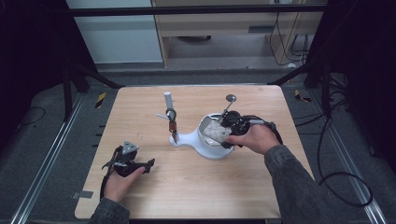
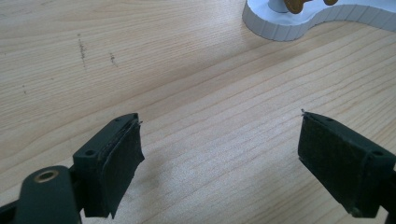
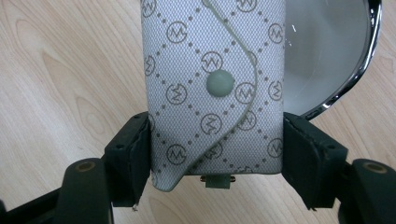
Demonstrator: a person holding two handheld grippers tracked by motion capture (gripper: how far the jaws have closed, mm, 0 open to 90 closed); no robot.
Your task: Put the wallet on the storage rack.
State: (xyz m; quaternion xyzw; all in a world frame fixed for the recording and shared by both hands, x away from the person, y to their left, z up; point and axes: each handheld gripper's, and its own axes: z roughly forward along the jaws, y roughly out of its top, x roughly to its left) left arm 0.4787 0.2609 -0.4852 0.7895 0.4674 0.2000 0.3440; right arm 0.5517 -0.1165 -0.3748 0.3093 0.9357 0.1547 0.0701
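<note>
A grey-white patterned pouch (image 3: 215,84) with a round snap button sits between the jaws of my right gripper (image 3: 217,123), which is shut on its two sides. The pouch (image 1: 215,132) hangs over a chrome-rimmed dish (image 3: 369,51) on a white stand (image 1: 205,148), and my right gripper (image 1: 221,133) reaches in from the right. My left gripper (image 1: 140,161) rests at the table's front left. Its jaws stand wide apart with nothing between them, and in the left gripper view my left gripper (image 2: 219,119) hovers over bare wood.
The stand's narrow end (image 2: 289,28) carries a white post (image 1: 167,99) with a dark carabiner and brown tag (image 1: 172,120) hanging on it. A thin rod with a round knob (image 1: 230,98) rises behind the dish. The table's edges lie close on all sides.
</note>
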